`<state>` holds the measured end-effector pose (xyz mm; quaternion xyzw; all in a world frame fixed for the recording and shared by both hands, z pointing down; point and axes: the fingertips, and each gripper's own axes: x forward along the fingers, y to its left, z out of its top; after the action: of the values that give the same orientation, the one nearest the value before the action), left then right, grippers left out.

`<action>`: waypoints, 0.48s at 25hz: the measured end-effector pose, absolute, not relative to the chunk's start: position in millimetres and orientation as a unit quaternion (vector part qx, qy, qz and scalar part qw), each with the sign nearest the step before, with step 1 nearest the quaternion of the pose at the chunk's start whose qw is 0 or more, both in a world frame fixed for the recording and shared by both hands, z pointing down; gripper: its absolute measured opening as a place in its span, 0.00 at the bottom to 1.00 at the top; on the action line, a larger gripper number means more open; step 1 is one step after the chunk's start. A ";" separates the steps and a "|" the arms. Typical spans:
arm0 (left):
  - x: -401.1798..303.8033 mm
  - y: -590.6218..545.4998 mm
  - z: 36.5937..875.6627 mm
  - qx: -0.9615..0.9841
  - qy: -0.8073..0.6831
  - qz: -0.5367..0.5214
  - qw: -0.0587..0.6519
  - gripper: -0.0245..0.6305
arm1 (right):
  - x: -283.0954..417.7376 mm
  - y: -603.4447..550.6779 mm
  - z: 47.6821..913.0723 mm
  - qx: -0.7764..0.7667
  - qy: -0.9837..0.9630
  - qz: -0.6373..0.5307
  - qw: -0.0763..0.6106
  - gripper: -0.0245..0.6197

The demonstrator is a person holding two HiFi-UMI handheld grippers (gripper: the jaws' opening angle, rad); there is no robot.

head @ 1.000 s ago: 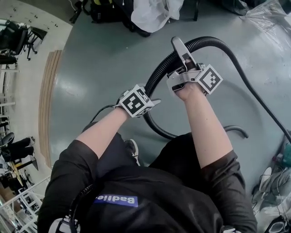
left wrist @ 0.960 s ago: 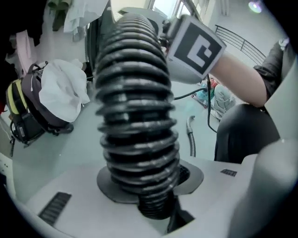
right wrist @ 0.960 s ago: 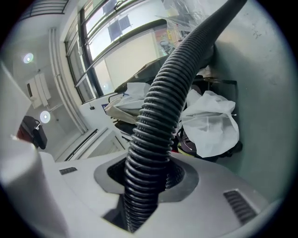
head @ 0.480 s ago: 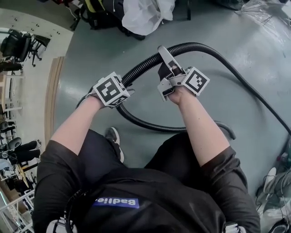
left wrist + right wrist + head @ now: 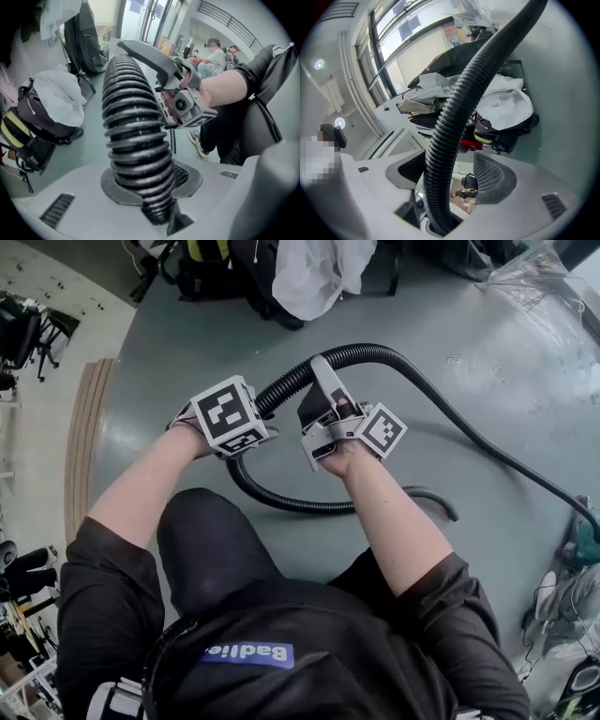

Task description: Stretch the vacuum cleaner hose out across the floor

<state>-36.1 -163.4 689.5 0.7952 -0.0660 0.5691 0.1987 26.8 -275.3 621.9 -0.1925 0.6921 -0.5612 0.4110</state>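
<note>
1. The black ribbed hose [image 5: 286, 382] was lifted off the grey floor [image 5: 178, 352] in front of the person, between both grippers.
2. From the grippers it arched away, and its long run then slanted down to the right edge. A lower loop curled back on the floor under the arms.
3. The left gripper [image 5: 264, 416] had the hose between its jaws. The pads seemed to touch its ribs while easing apart.
4. The right gripper [image 5: 323, 390] was opening wide. The hose passed loosely between its jaws, with a gap beside one pad.

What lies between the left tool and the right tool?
A short stretch of black ribbed hose, shown in the head view. It runs through the opening jaws of the left tool and right tool.
</note>
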 end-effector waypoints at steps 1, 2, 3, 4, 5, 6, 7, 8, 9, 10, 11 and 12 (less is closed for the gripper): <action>-37.6 -157.4 692.6 0.797 -0.052 0.568 0.198 0.23 | 17.7 -275.4 619.6 -0.188 0.696 -0.556 0.412 0.51; -39.3 -152.3 696.7 0.801 -0.040 0.565 0.196 0.23 | 7.1 -274.9 616.9 -0.181 0.705 -0.551 0.409 0.51; -40.7 -148.3 701.7 0.804 -0.031 0.561 0.193 0.23 | -3.4 -274.3 614.3 -0.173 0.714 -0.545 0.404 0.51; -42.0 -145.7 707.4 0.809 -0.025 0.556 0.190 0.23 | -12.0 -274.7 612.3 -0.169 0.722 -0.539 0.399 0.47; -43.2 -144.6 712.9 0.815 -0.023 0.549 0.186 0.25 | -17.9 -276.7 611.5 -0.170 0.726 -0.535 0.397 0.29; -44.7 -145.3 717.2 0.822 -0.024 0.539 0.180 0.25 | -21.7 -280.0 612.0 -0.175 0.726 -0.534 0.396 0.22; -46.4 -147.4 719.7 0.831 -0.028 0.528 0.173 0.28 | -24.9 -284.0 613.0 -0.181 0.725 -0.534 0.396 0.20; -48.3 -150.2 720.5 0.840 -0.034 0.515 0.166 0.30 | -27.7 -288.0 613.7 -0.186 0.723 -0.533 0.397 0.19; -50.6 -152.6 720.4 0.849 -0.041 0.502 0.161 0.32 | -30.0 -292.2 614.1 -0.191 0.721 -0.533 0.400 0.19; -53.6 -154.4 720.6 0.855 -0.048 0.493 0.155 0.35 | -30.8 -297.3 614.2 -0.199 0.717 -0.532 0.404 0.19; -57.8 -155.7 722.2 0.860 -0.056 0.486 0.148 0.40 | -30.1 -303.5 613.6 -0.207 0.712 -0.531 0.410 0.19; -63.0 -157.0 725.5 0.863 -0.064 0.480 0.141 0.42 | -28.2 -310.6 612.0 -0.217 0.706 -0.530 0.417 0.19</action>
<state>-63.0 -157.0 725.5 0.8632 -0.0643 0.4804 0.1415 -28.2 -310.6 612.0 -0.2168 0.7060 -0.5297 0.4171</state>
